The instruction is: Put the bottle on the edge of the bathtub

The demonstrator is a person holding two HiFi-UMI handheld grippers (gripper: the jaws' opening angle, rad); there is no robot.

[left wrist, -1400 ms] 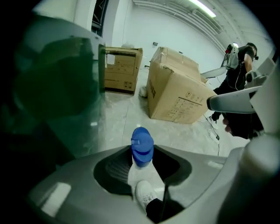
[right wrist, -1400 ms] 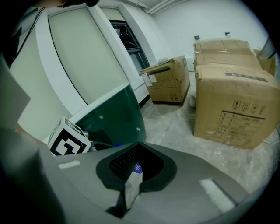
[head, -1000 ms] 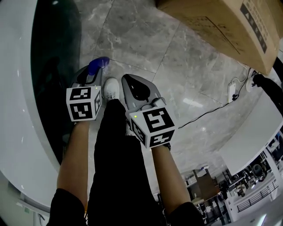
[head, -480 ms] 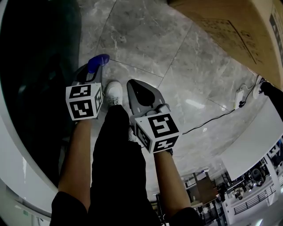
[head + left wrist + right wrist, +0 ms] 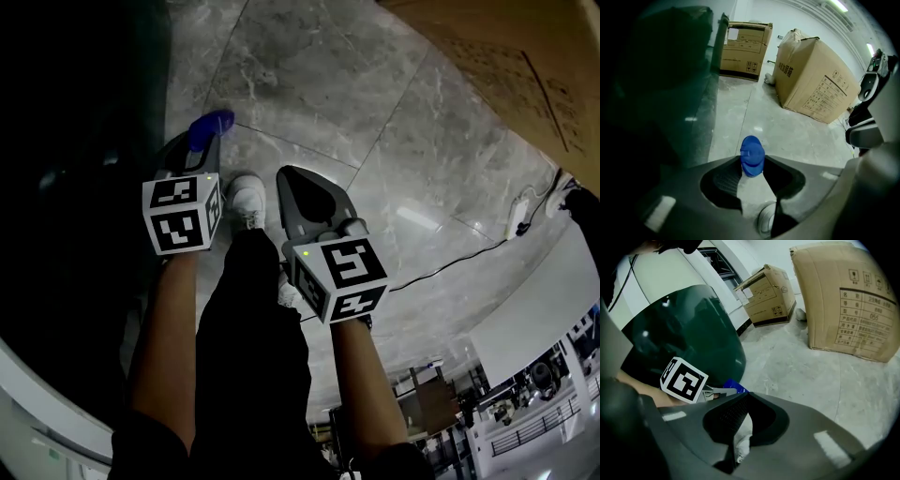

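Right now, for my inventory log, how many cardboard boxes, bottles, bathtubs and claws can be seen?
Cardboard boxes: 2, the small box and the big box
Bottles: 1, the blue-capped bottle in the left claw
Bathtubs: 1, the dark bathtub
Claws: 2, left claw and right claw
Total: 6

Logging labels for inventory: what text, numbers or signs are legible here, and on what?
"055": printed table on the large cardboard box.
Rest of that table: too small to read.
Smaller cardboard box: handling symbols, wording blurred.
Bottle, blue cap: no print visible.
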